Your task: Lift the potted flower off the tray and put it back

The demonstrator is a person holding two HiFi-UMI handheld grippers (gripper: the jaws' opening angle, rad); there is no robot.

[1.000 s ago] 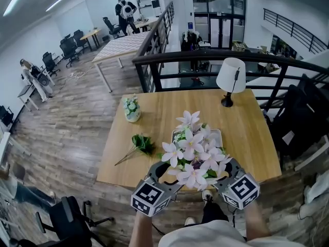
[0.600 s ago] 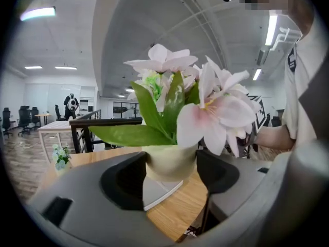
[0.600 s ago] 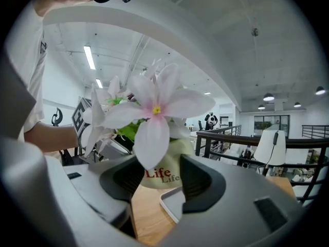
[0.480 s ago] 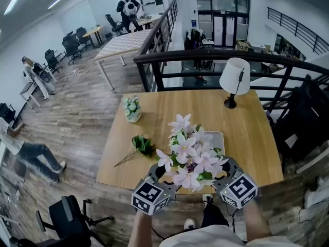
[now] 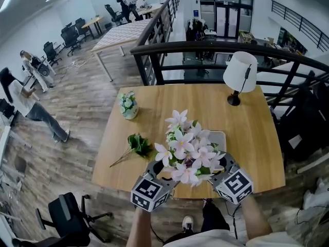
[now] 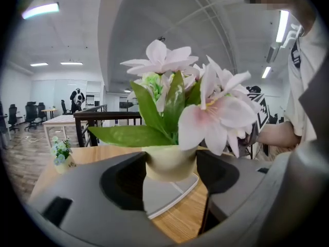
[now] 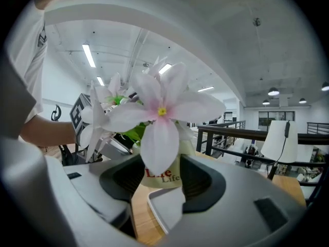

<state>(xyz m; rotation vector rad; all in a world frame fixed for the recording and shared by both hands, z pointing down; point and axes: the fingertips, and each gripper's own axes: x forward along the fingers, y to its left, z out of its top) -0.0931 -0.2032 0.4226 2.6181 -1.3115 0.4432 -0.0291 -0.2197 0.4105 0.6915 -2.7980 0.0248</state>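
Note:
The potted flower (image 5: 185, 148), pale pink blooms in a cream pot (image 6: 169, 162), hangs just over the near end of the white tray (image 5: 220, 137). My left gripper (image 5: 163, 171) grips the pot from the left and my right gripper (image 5: 218, 168) from the right. In the left gripper view the dark pads sit against both sides of the pot, with the tray (image 6: 167, 192) below it. In the right gripper view the pot (image 7: 164, 176) with red lettering sits between the pads above the tray (image 7: 167, 210). Blooms hide the pot in the head view.
On the wooden table (image 5: 154, 187) stand a small vase of blue-white flowers (image 5: 127, 106) at the far left and a white lamp (image 5: 240, 73) at the far right. A loose green sprig (image 5: 138, 145) lies left of the tray. A black railing (image 5: 205, 50) runs behind the table.
Both grippers have carried the pot lower and a little farther over the table toward the tray. Their hold on it looks the same.

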